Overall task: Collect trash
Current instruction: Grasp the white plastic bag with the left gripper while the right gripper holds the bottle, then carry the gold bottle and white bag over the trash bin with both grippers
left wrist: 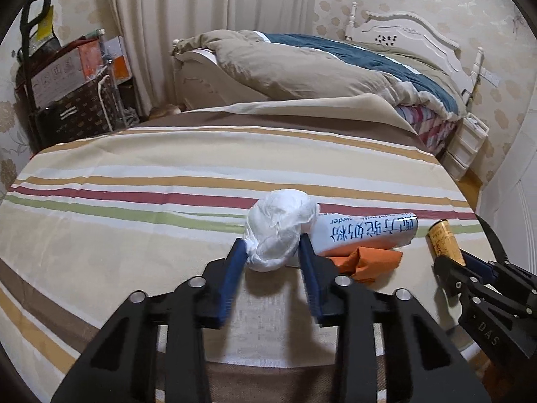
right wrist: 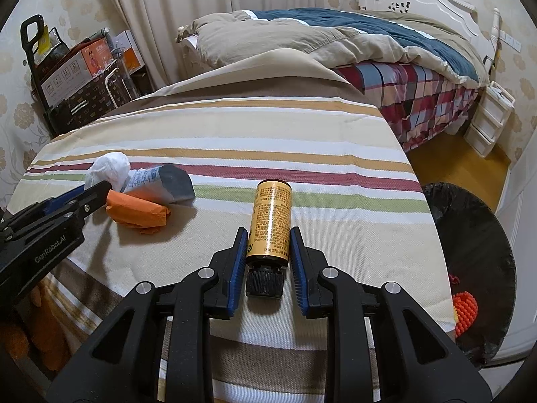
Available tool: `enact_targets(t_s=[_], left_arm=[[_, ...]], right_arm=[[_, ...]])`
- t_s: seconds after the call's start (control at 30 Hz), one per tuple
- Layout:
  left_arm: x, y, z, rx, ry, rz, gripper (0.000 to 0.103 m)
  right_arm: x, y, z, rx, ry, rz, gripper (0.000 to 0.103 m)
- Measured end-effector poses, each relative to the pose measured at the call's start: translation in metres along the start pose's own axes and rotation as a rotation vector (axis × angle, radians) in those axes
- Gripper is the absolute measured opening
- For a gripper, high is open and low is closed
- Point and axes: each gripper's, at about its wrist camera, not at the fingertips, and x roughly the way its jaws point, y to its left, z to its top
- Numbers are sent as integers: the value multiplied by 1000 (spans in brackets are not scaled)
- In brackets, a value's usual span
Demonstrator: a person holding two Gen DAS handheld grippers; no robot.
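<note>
On the striped tablecloth [left wrist: 134, 181] my left gripper [left wrist: 272, 245] has its blue pads on both sides of a crumpled white tissue ball [left wrist: 278, 230], pressing on it. A white packet with blue writing [left wrist: 365, 231] and crumpled orange paper [left wrist: 365, 260] lie just right of it. My right gripper [right wrist: 268, 243] has its pads tight on both sides of a yellow bottle with a black cap [right wrist: 270, 221] lying on the cloth; this bottle also shows in the left wrist view [left wrist: 444, 240]. The tissue [right wrist: 109, 169], packet [right wrist: 161, 181] and orange paper [right wrist: 137, 211] show left in the right wrist view.
A black-lined trash bin [right wrist: 470, 241] with an orange knitted item [right wrist: 465, 312] stands on the floor right of the table. A bed with a duvet [left wrist: 319, 67] lies behind. Boxes and a trolley [left wrist: 67, 84] stand at the back left, white drawers [right wrist: 490, 117] at the right.
</note>
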Motion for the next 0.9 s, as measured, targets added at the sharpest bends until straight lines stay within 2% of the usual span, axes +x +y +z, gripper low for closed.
enact_targets(t_s=[0.23,0.6,0.9], left_arm=[[-7,2,-5,0,-10,-6,29],[-25,0,-23,-11,-13,12,28],[-46,-4,-44,-19,-15,7,28]], right_arm=[[-1,1,-1,-5,-3,2,25],[-10,5,-9,-10,-8,11,25],[-30,3,-31,-10,-18,15,25]])
